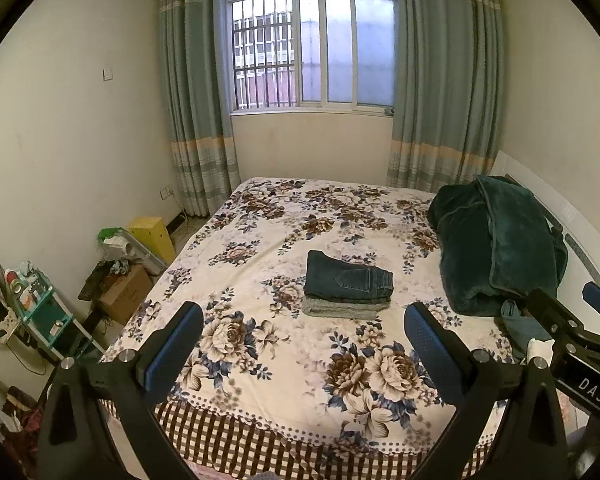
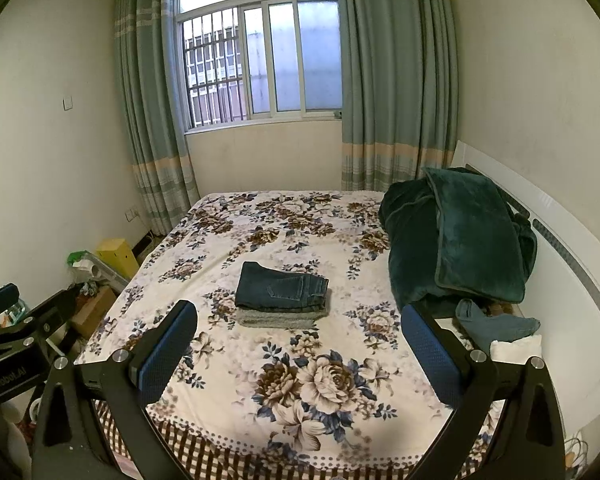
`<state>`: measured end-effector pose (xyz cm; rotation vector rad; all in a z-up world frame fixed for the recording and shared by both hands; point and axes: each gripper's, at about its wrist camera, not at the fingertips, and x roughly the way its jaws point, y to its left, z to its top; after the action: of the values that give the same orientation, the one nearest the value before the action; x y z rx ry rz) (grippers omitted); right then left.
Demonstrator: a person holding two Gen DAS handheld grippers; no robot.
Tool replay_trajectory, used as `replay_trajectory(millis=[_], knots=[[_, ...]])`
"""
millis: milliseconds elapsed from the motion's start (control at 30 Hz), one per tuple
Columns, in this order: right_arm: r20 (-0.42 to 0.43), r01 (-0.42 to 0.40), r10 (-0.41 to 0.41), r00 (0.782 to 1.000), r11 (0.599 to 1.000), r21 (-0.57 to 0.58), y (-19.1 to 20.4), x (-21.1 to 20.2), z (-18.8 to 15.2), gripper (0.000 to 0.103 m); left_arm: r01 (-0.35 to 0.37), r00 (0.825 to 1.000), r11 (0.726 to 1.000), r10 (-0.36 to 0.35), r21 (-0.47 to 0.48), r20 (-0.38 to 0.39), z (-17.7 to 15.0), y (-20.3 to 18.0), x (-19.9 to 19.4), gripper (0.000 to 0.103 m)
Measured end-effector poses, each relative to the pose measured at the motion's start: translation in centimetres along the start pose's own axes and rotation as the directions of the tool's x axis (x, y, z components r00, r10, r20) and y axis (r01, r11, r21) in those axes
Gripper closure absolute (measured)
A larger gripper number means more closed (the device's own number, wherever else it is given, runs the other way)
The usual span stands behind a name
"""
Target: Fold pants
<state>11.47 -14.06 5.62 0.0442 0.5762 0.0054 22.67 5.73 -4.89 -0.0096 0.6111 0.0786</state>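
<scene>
A: Left wrist view: where are the jeans [image 1: 347, 279]?
B: Folded mid-bed [image 1: 260, 240], stacked on a grey garment [image 1: 340, 309], left of the green blanket [image 1: 496, 244].
A: Left gripper [image 1: 303, 334]?
B: Fingers [image 1: 180, 344] wide, empty, above the bed's near edge.
A: Right gripper [image 2: 299, 334]?
B: Also spread wide, holding nothing, well short of the jeans.

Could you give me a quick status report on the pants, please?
Left hand-held gripper open, empty. Right hand-held gripper open, empty. Jeans folded, stacked on grey pants mid-bed. Green blanket off to the side, nothing blocking.
</scene>
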Motion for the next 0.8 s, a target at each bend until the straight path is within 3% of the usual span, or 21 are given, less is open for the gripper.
replay_trajectory(millis=[800], knots=[[0.007, -0.005, 0.005, 1.0, 1.0, -0.003, 0.85, -0.18, 0.22, 0.0, -0.006, 1.0, 1.0, 0.006, -0.002, 0.0, -0.13, 0.17, -0.37, 0.0]])
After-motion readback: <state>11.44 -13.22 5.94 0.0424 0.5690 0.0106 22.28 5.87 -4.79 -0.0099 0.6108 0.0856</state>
